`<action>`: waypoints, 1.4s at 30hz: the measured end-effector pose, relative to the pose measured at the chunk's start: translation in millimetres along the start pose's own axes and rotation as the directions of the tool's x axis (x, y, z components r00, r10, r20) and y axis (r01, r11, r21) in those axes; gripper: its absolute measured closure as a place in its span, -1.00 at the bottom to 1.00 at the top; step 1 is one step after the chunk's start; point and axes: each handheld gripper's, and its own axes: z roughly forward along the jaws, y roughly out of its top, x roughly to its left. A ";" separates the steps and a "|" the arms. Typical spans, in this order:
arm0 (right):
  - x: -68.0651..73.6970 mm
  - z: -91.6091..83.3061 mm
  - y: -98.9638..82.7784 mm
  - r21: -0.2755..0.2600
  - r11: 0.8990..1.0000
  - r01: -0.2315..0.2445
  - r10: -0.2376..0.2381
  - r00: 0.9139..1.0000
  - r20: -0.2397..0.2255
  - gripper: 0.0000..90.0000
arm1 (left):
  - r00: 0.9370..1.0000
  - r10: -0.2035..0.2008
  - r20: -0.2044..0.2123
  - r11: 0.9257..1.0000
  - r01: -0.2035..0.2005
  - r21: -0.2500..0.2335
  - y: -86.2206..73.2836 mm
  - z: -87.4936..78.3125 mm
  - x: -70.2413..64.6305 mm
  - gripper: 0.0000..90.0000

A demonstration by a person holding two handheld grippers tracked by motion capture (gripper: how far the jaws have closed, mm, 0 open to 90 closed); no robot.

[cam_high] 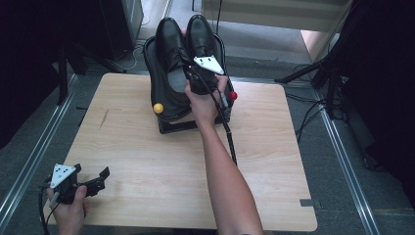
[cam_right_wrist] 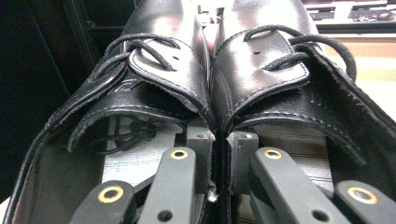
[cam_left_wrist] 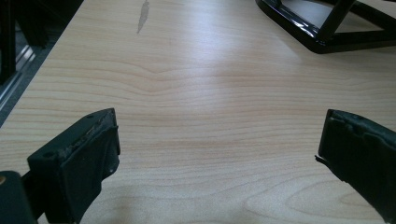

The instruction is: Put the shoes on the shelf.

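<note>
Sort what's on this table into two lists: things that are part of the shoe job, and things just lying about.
In the job:
- pair of black shoes, inner walls pinched together
- right gripper, shut on both shoes
- black rack under the shoes

Lying about:
- left gripper, open over bare table
- yellow ball and red ball at the rack's sides

Shoes' (cam_right_wrist: 210, 70) toes cut off at top edge.

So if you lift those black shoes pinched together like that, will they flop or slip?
Probably not flop: the black shoes look like stiff leather. Their shiny sides might slip, though the right hand-held gripper clamps both inner walls together. The loose laces would likely dangle.
</note>
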 end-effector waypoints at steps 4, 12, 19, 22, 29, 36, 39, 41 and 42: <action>-2.5 3.5 -6.9 -0.014 1.000 0.009 -0.009 1.000 -0.007 0.86 | 1.000 0.008 -0.003 1.000 -0.008 0.002 -0.1 0.7 -1.1 -1.00; -8.7 5.8 -16.0 -0.016 0.999 -0.045 0.044 0.999 -0.023 0.72 | 1.000 0.017 -0.005 1.000 -0.017 0.007 -0.4 1.7 -2.9 -1.00; -6.5 0.2 -11.3 0.046 0.999 -0.025 0.028 0.998 -0.060 -0.05 | 1.000 0.009 0.000 1.000 -0.009 0.009 -0.3 1.4 -1.7 -1.00; -5.3 -4.0 -9.8 0.062 0.998 -0.024 0.028 0.998 -0.059 -0.18 | 1.000 0.009 0.000 1.000 -0.009 0.008 -0.3 1.4 -1.8 -1.00; 0.9 -26.4 -7.3 0.083 0.996 0.043 -0.039 0.998 -0.051 -0.56 | 1.000 0.007 0.002 1.000 -0.007 0.007 -0.2 1.2 -1.1 -1.00; -5.0 -53.2 -10.5 0.072 0.997 0.028 -0.023 0.997 -0.067 -0.69 | 1.000 0.008 0.002 1.000 -0.008 0.009 -0.1 1.0 -0.8 -1.00; -9.9 -64.3 -14.0 0.073 0.997 0.020 -0.014 0.997 -0.074 -0.71 | 1.000 0.006 0.000 1.000 -0.006 0.007 -0.1 1.2 -1.0 -1.00; -13.2 -72.2 -17.6 0.078 0.997 0.020 -0.014 0.997 -0.073 -0.75 | 1.000 0.007 -0.001 1.000 -0.007 0.008 0.0 1.4 -1.2 -1.00; -15.0 -76.1 -19.8 0.079 0.997 0.019 -0.013 0.997 -0.081 -0.79 | 1.000 0.010 0.000 1.000 -0.010 0.010 0.0 1.4 -1.2 -1.00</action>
